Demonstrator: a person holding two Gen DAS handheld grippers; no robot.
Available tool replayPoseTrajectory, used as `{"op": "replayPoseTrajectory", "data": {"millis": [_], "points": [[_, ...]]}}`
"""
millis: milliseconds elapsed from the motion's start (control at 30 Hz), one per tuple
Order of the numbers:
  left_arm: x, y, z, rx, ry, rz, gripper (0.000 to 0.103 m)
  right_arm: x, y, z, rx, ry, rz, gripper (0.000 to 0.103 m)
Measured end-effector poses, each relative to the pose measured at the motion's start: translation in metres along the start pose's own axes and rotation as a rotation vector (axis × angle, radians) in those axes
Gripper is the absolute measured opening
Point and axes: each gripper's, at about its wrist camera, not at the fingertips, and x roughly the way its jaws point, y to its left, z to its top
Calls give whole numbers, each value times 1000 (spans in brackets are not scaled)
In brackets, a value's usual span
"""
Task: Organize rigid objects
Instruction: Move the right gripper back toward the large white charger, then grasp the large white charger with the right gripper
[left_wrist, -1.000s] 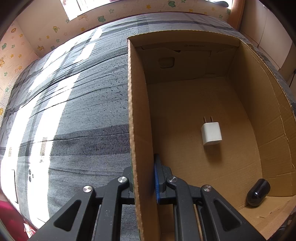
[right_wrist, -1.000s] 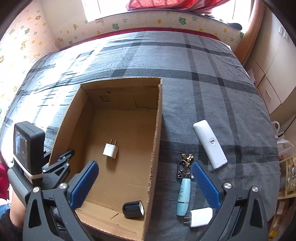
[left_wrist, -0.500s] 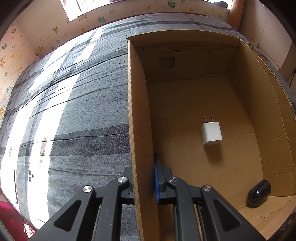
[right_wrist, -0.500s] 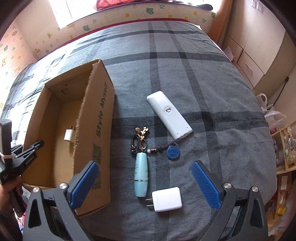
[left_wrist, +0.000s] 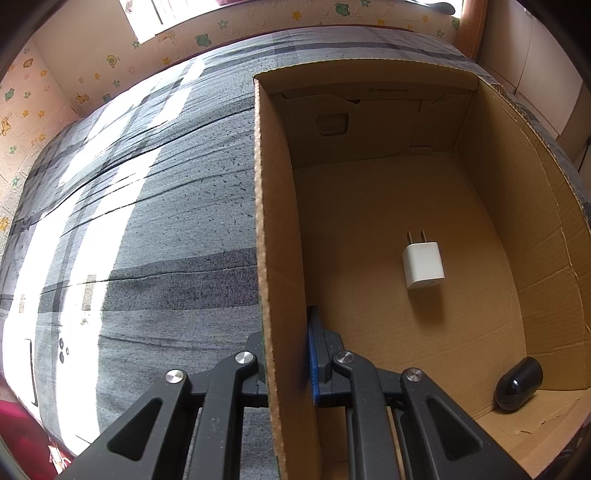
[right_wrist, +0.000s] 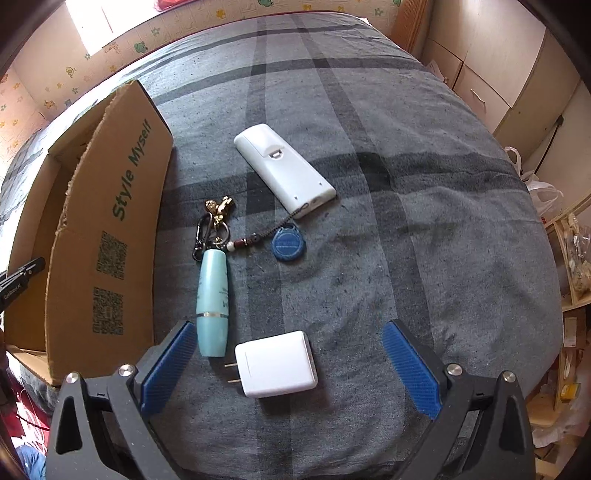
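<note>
Left wrist view: left gripper (left_wrist: 286, 354) clamped on the near side wall of the cardboard box (left_wrist: 275, 229), one finger outside the wall, the blue pad inside. On the box floor, a small white charger (left_wrist: 423, 264) lies ahead and to the right, well apart from the fingers. A black cylinder (left_wrist: 519, 383) sits in the near right corner.

Right wrist view: right gripper (right_wrist: 291, 365) spread wide over the plaid bedspread (right_wrist: 424, 221), nothing held. A white plug adapter (right_wrist: 276, 363) lies between the pads, touching neither. A teal tube on a keyring (right_wrist: 213, 301) lies just beside the left pad. White remote (right_wrist: 282, 170) and blue round tag (right_wrist: 289, 244) lie farther ahead. The box stands at left.
</note>
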Motion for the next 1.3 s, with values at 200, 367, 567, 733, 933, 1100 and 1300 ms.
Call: {"op": "replayPoseTrajectory", "data": {"millis": [200, 367, 567, 733, 933, 1100, 1300], "points": [[2, -2, 0, 1, -2, 5, 13, 14, -4, -13, 11, 31, 1, 103], [2, -3, -1, 1, -1, 8, 13, 23, -2, -22, -14, 53, -14, 102], [2, -3, -1, 1, -1, 9, 13, 27, -1, -27, -25, 71, -7, 101], [2, -3, -1, 1, -1, 9, 13, 33, 1, -27, -25, 93, 18, 95], [2, -3, -2, 3, -2, 13, 13, 38, 3, -35, -25, 129, 52, 60], [4, -3, -2, 6, -2, 15, 13, 34, 5, -38, -42, 105, 41, 59], [3, -4, -2, 7, -3, 16, 13, 24, 7, -29, -34, 91, 37, 59]]}}
